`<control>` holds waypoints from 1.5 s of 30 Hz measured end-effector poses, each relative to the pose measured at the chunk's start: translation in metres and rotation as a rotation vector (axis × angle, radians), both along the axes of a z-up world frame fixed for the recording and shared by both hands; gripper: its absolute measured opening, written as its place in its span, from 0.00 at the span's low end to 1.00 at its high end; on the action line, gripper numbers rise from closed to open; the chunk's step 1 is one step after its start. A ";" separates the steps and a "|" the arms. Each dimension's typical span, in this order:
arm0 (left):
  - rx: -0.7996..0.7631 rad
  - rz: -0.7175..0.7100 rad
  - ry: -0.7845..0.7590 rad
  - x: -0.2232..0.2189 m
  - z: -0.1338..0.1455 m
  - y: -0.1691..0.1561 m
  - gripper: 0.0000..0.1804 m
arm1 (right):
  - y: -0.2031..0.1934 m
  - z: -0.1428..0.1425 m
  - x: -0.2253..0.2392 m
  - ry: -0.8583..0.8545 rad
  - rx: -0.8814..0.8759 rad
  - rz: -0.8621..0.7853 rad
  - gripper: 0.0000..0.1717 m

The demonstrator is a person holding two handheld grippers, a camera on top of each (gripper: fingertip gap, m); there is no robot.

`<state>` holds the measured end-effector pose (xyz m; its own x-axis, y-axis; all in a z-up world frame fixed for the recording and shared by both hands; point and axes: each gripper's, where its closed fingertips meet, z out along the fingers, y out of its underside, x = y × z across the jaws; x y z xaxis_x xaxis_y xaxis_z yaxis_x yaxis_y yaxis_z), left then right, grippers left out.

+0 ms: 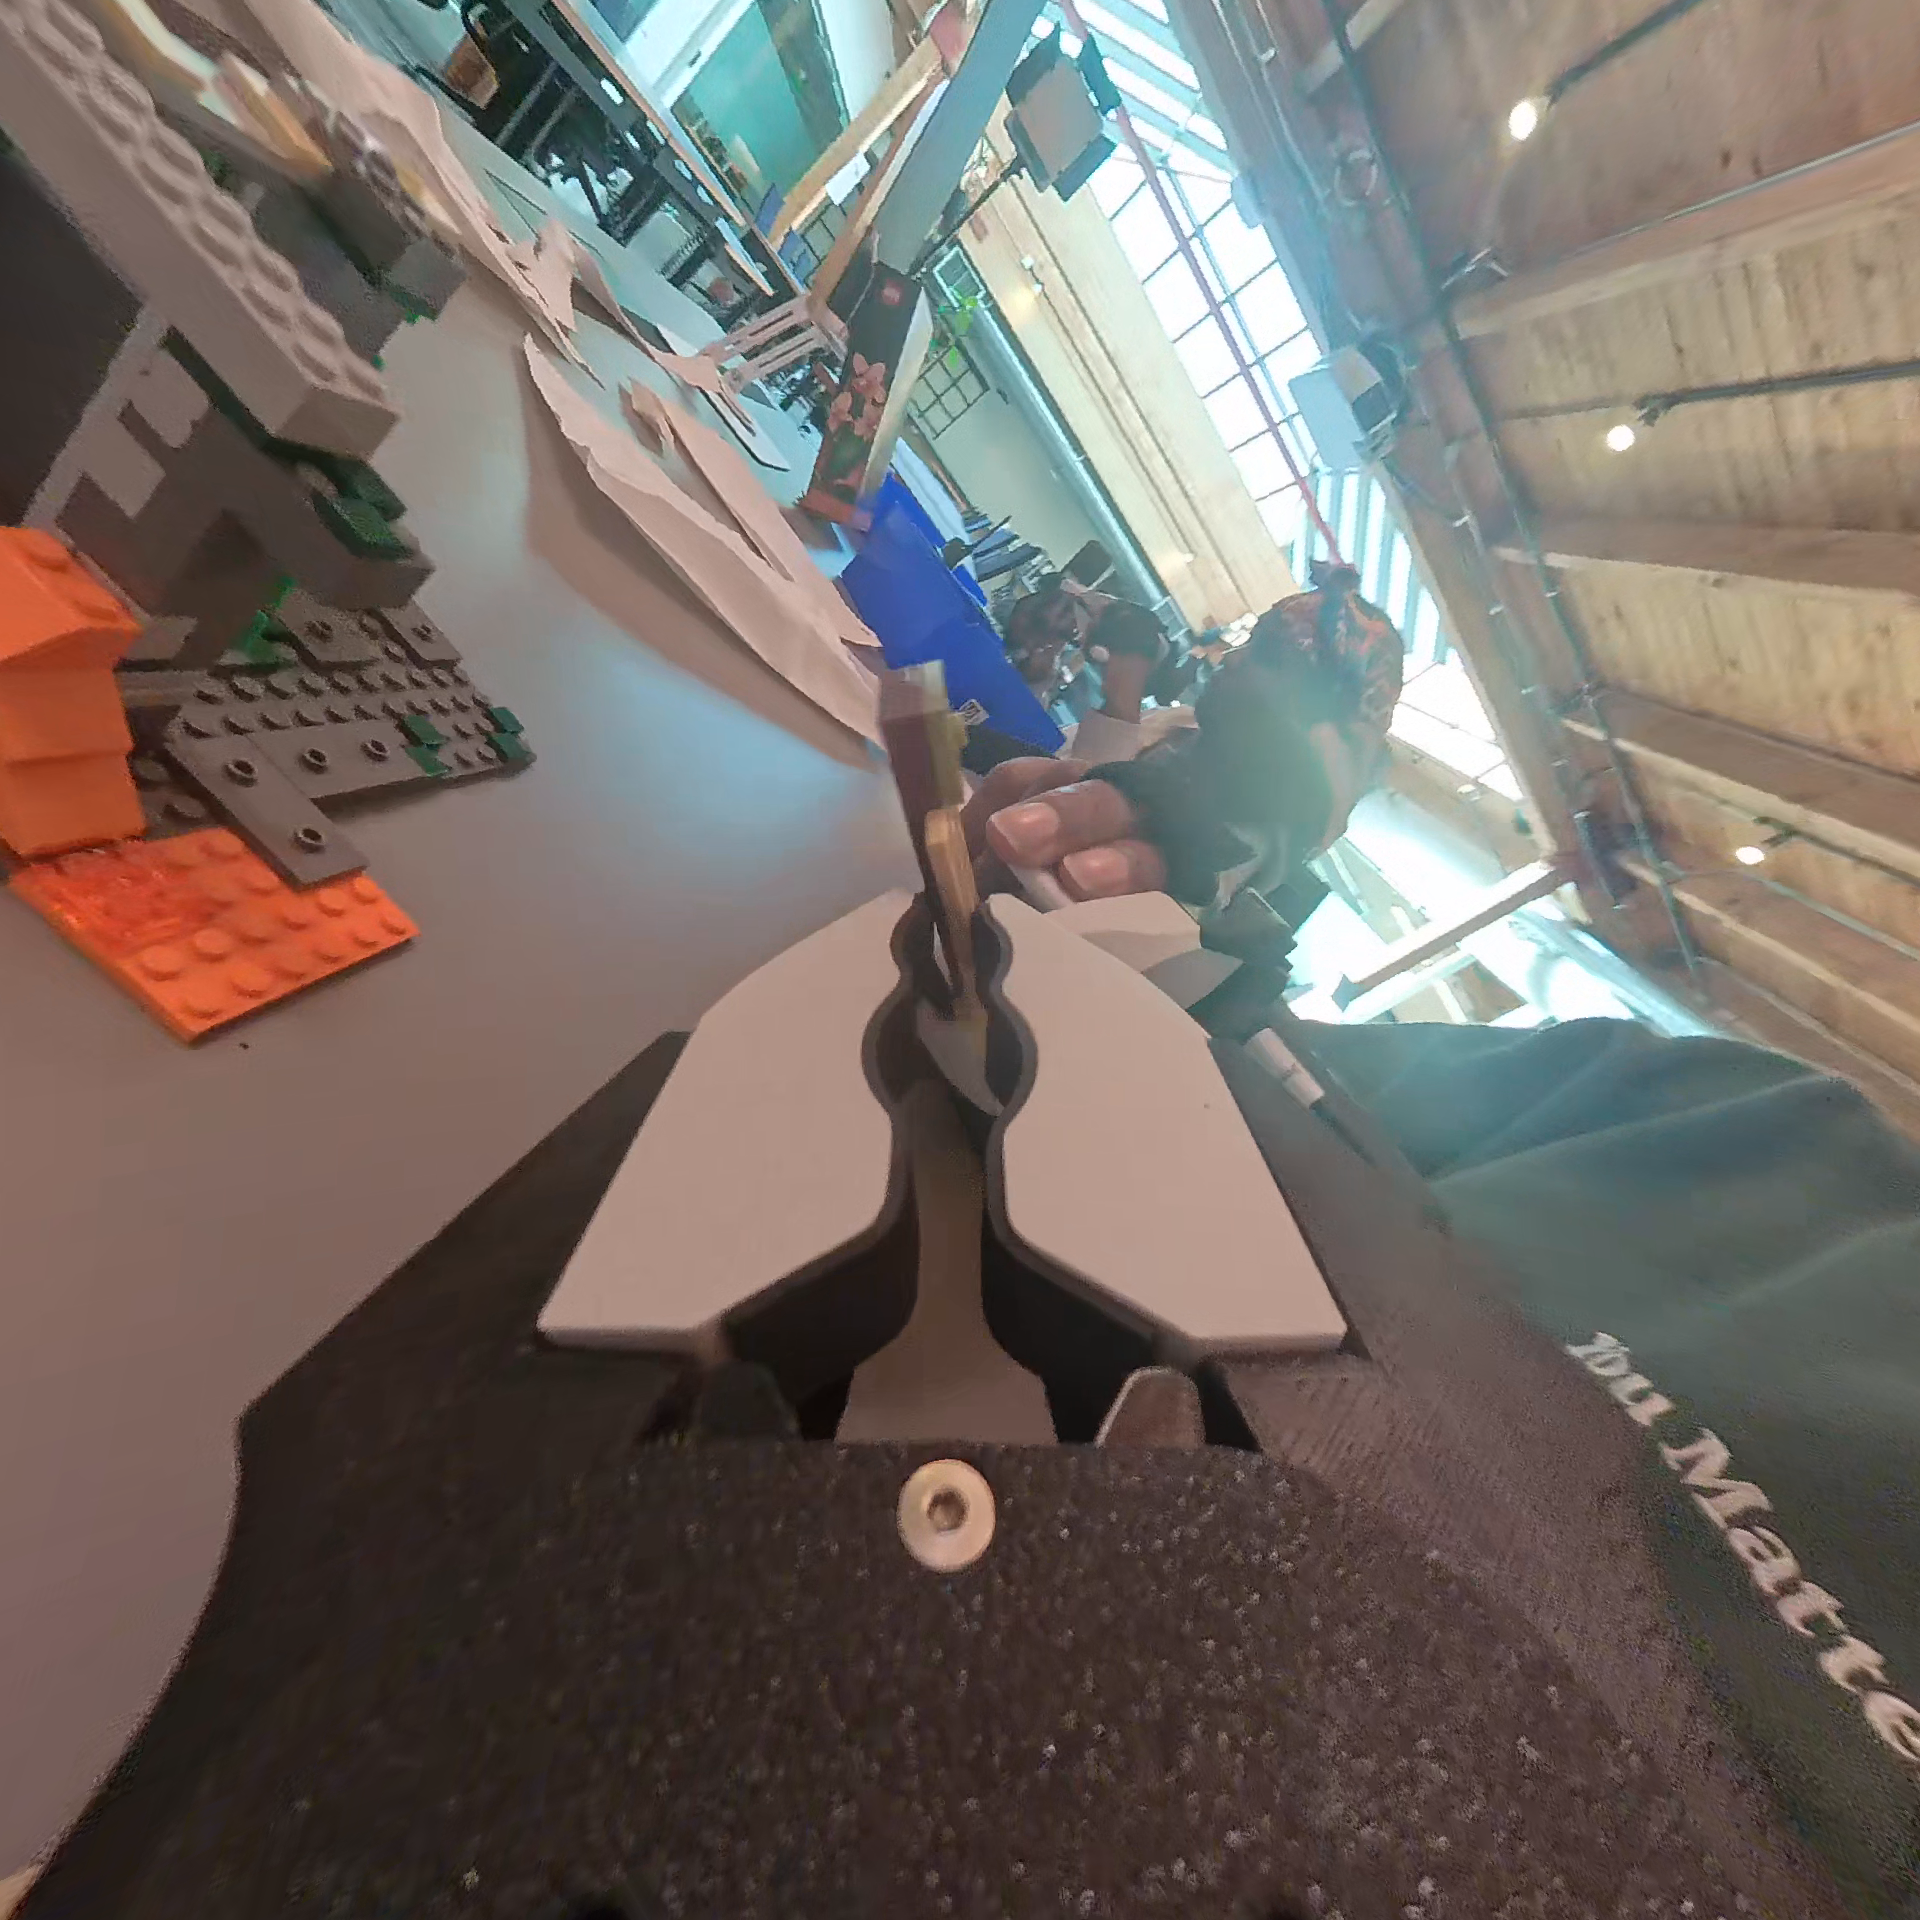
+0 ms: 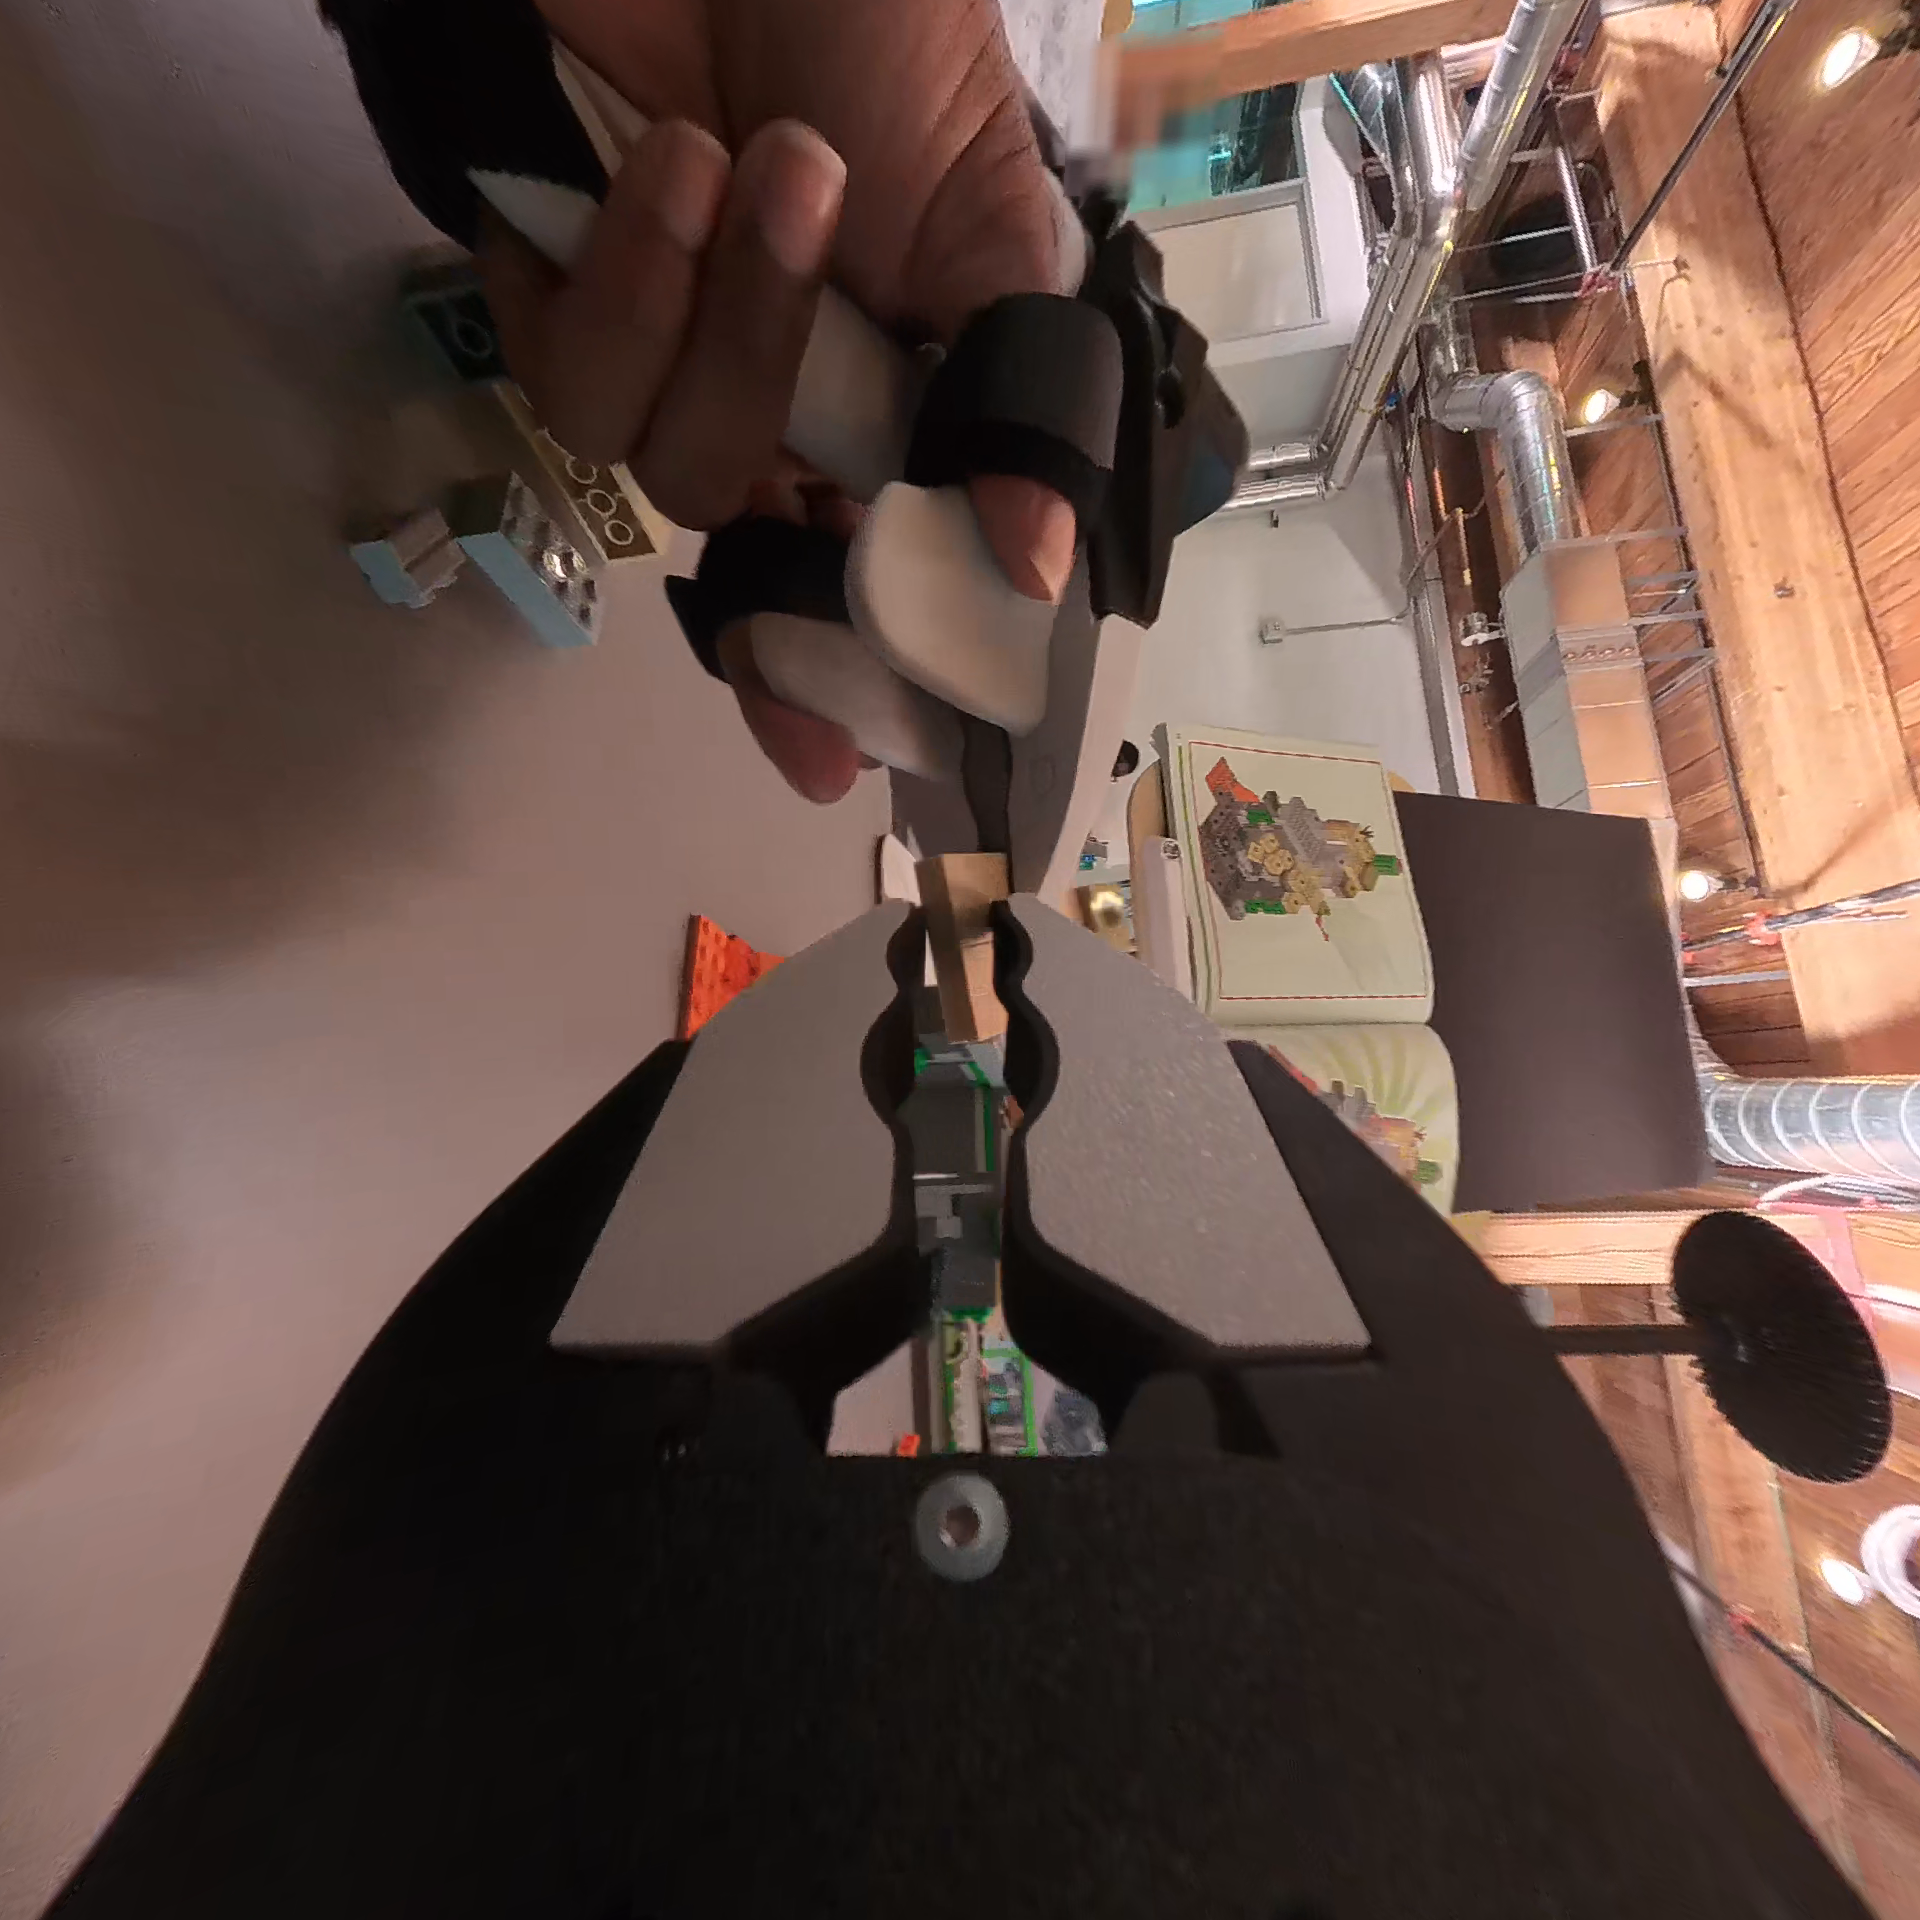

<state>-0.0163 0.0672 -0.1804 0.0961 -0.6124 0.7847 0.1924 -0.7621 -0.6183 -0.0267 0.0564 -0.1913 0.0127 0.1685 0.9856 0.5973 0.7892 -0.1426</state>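
while both tongs meet tip to tip above the grey table [image 1: 644, 852], the orange plate [image 1: 208, 935] lying flat on it is the clearest landmark. the left gripper [image 1: 943, 925] hangs well to one side of that plate, on the side away from the grey brick build [image 1: 260, 468] that rises just behind the plate. its fingers are drawn nearly together and clamped on a thin piece [image 1: 925, 748], dark red on one face and tan on the other, which stands out past the tips. just beyond that piece, farther still from the orange plate, a hand [image 1: 1060, 831] grips the other tool.

from the right wrist the orange plate [image 2: 717, 966] shows only as a corner behind the near finger. the right gripper [image 2: 956, 920] is closed on a tan block [image 2: 966, 977], with a pad against each side of it. the white fingers of the left tool come down onto the upper end of that block, held by a hand [image 2: 779, 260] in black straps. whether the tan block and the thin piece are already joined cannot be told.

an open instruction booklet [image 2: 1299, 883] stands beyond the block, on the far side from the orange plate. pale blue and cream bricks [image 2: 540, 540] lie well apart from the plate.
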 end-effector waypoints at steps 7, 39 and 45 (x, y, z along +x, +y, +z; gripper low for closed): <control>0.394 0.197 0.556 -0.021 -0.027 0.019 0.03 | 0.002 0.009 0.004 0.268 -0.659 0.057 0.12; 0.928 0.330 1.137 -0.011 -0.034 0.023 0.03 | 0.029 -0.007 0.013 0.447 -1.402 -0.026 0.07; 0.997 0.375 1.213 -0.013 -0.032 0.026 0.03 | 0.031 -0.005 0.012 0.563 -1.561 -0.035 0.08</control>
<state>-0.0295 0.0935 -0.2124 0.5862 -0.6066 -0.5370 -0.6805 -0.0089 -0.7327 -0.0149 0.0876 -0.1967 0.3103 0.9172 -0.2501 0.2134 -0.3235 -0.9218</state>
